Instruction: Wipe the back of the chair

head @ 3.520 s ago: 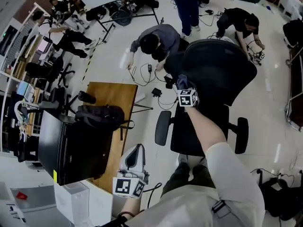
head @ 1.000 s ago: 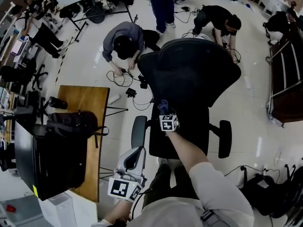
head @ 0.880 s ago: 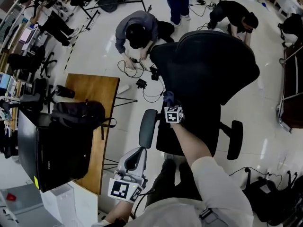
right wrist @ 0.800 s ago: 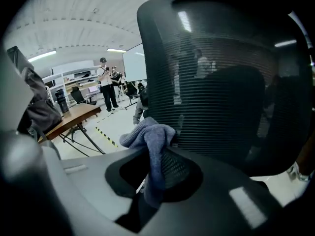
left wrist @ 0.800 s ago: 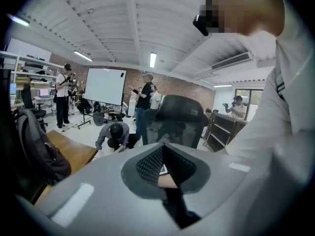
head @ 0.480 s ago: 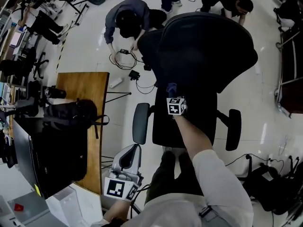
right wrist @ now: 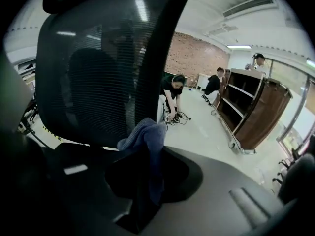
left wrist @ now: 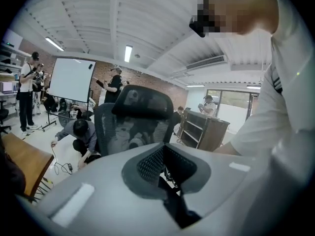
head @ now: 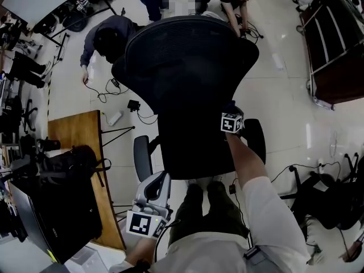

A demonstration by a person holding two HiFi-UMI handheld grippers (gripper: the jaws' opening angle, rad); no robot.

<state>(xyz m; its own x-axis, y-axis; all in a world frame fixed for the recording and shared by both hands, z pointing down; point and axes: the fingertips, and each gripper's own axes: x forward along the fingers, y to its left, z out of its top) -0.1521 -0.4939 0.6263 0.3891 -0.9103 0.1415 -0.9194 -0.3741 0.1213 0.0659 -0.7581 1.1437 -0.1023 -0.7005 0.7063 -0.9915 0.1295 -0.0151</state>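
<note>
The grey-white left gripper [left wrist: 165,149] is down low, near the person's legs. Its fingers are pressed together and hold nothing. Further out, the dark right gripper [right wrist: 150,154] is squeezed tight on a soft blue cloth [right wrist: 142,132]. The cloth is just beside the right edge of the big black mesh chair [head: 187,67], low on its back. Past the chair, people [head: 108,38] crouch on the shiny white floor [head: 273,95].
</note>
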